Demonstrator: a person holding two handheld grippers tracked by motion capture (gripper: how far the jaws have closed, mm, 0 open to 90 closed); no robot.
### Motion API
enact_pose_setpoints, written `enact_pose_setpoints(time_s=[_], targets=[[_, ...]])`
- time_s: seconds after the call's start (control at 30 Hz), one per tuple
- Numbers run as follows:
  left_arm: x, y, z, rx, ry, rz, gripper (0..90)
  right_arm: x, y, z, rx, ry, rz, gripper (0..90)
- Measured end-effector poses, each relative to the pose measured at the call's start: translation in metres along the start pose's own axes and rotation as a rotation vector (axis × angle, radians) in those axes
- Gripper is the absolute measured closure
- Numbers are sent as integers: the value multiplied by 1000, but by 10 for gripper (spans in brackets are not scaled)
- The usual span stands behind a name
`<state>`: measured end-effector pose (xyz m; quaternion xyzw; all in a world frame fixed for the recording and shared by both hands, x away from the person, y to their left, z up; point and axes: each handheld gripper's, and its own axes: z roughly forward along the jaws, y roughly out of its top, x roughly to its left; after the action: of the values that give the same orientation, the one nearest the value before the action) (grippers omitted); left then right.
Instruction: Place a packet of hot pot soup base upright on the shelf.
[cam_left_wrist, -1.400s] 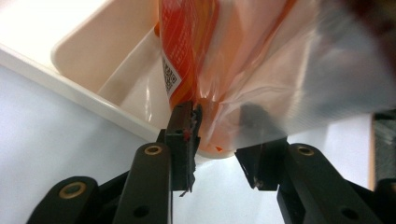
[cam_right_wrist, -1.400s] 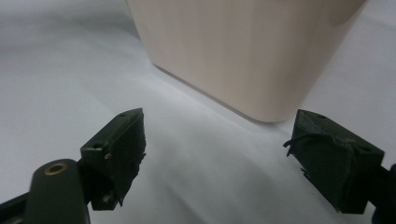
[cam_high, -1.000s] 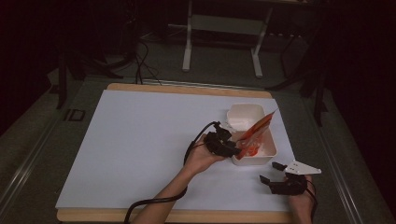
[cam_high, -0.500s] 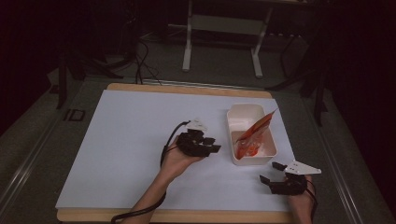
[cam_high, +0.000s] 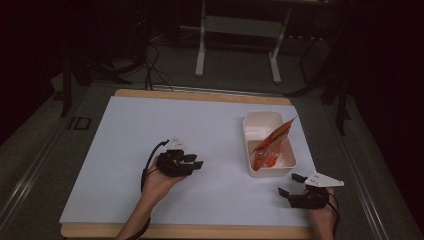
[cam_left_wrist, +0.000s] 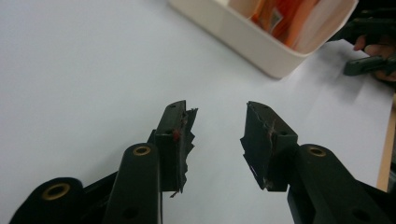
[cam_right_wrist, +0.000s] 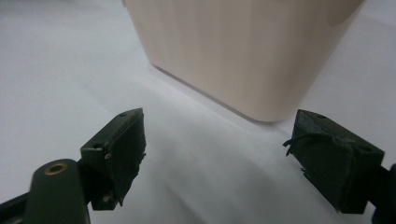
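High view. A white sheet (cam_high: 150, 135) covers a wooden board (cam_high: 200, 96) whose edge shows at the far and near sides. Beyond the board stands a pale metal frame (cam_high: 240, 30) on a dark floor, with cables (cam_high: 150, 60) trailing at far left. On the right part of the sheet sits a cream tub (cam_high: 252, 131); an orange-red packet (cam_high: 272, 142) lies in it, leaning, with its upper corner rising past the tub's far right rim. The left gripper (cam_high: 196, 161), in the person's left hand (cam_high: 160, 182), sits on the sheet well to the left of the tub, jaws pointing toward it, bare sheet between. The right gripper (cam_high: 290, 184), with its grey plate, rests just near of the tub's near right corner.

Left gripper view. Two black jaws stand parted, having just been opening, with nothing between them; their pads (cam_left_wrist: 184, 135) are ragged. Open sheet (cam_left_wrist: 84, 70) lies ahead, nothing in the way. The tub (cam_left_wrist: 243, 39) is at upper right, apart from the jaws, orange packet (cam_left_wrist: 285, 16) visible inside. The right gripper (cam_left_wrist: 369, 46) shows at the far right edge.

Right gripper view. Jaws spread wide and empty. The tub's wall (cam_right_wrist: 243, 51) rises close ahead, not touching the pads (cam_right_wrist: 126, 149). Sheet (cam_right_wrist: 60, 70) beneath.
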<state>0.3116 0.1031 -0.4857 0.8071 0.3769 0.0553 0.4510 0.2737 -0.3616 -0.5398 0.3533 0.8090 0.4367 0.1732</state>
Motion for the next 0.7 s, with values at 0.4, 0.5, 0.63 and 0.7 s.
enact_pose_setpoints(time_s=[0.4, 0.5, 0.63, 0.7], targets=[[11, -12, -11, 14, 21, -11, 602, 0, 0, 0, -1, 6, 1, 179], [15, -13, -14, 4, 23, -24, 602, 0, 0, 0, -1, 7, 0, 179], [21, -14, -19, -10, 40, -36, 603, 0, 0, 0, -1, 7, 1, 179], [24, -15, -22, -20, 62, -41, 602, 0, 0, 0, -1, 8, 1, 179]])
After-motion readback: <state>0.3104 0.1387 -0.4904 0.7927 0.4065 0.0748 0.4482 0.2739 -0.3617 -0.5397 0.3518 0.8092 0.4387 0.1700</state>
